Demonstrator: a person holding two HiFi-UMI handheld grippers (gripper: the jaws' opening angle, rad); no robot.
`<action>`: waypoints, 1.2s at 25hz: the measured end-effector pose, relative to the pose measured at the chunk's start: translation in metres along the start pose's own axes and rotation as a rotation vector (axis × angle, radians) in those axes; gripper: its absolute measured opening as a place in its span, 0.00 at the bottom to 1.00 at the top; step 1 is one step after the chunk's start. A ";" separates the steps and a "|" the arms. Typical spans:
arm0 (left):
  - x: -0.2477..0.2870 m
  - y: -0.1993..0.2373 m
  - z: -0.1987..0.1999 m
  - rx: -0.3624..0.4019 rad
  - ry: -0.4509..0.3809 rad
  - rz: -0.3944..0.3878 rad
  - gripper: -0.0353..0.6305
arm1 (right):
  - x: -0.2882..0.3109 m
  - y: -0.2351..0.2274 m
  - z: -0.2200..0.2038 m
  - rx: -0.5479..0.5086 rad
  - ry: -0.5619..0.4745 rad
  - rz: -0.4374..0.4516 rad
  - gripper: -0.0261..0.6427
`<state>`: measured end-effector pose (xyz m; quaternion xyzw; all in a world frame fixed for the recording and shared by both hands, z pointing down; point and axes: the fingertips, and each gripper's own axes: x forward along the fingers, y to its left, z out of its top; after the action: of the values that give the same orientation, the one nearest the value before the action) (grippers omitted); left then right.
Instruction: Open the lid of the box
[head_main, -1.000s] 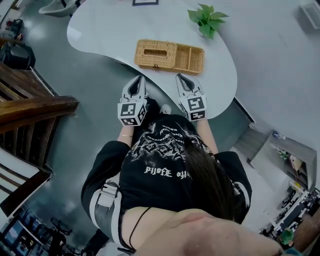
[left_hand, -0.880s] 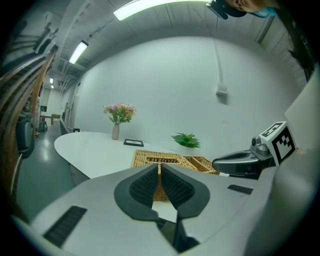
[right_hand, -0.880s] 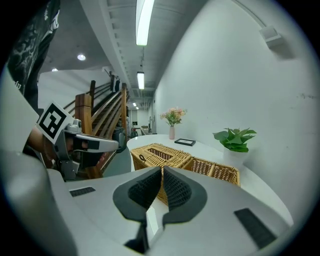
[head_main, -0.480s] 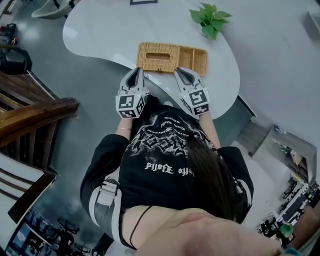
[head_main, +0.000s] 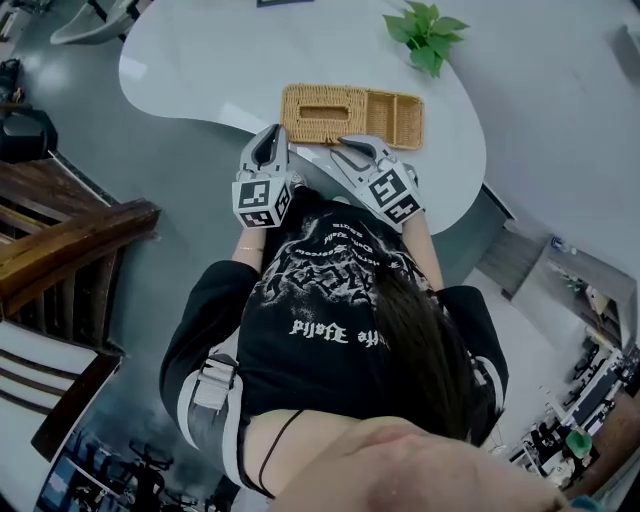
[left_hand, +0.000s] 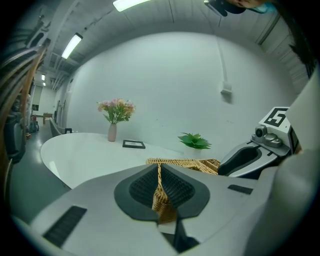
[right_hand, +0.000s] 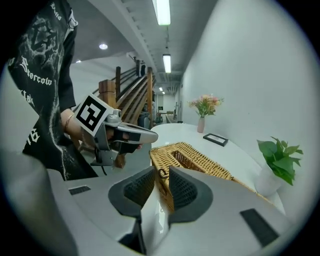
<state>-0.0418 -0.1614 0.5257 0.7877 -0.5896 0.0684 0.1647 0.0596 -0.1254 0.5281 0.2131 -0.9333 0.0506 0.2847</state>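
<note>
White curved table (head_main: 200, 60) carried a woven wicker box (head_main: 350, 112). Jaws of the left gripper (head_main: 268, 135) were together. Those of the right gripper (head_main: 344, 146) had just been opening and stood apart, the box's edge seemingly between them.

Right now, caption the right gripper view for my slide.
Right tongs, just opening, frame the wicker box edge without gripping.

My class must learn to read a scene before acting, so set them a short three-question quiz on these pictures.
1. True or false: the wicker box stands on the white table.
2. Which claw has its jaws apart? A) left B) right C) neither
3. What green thing stands on the table beyond the box?
Key: 1 true. 2 B: the right claw has just been opening its jaws; the box's front edge shows between them, ungripped. 3 The potted plant.
</note>
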 end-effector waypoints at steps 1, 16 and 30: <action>0.002 0.002 0.000 0.000 -0.001 -0.003 0.10 | 0.004 0.001 0.001 -0.008 0.010 0.001 0.20; 0.011 0.037 0.001 0.002 -0.003 -0.022 0.10 | 0.038 -0.004 0.001 -0.122 0.186 -0.012 0.09; 0.022 0.045 0.006 0.013 -0.006 -0.062 0.10 | 0.036 -0.013 0.005 -0.147 0.228 0.007 0.09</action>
<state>-0.0788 -0.1950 0.5348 0.8069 -0.5650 0.0647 0.1598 0.0355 -0.1517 0.5437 0.1814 -0.8968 0.0069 0.4035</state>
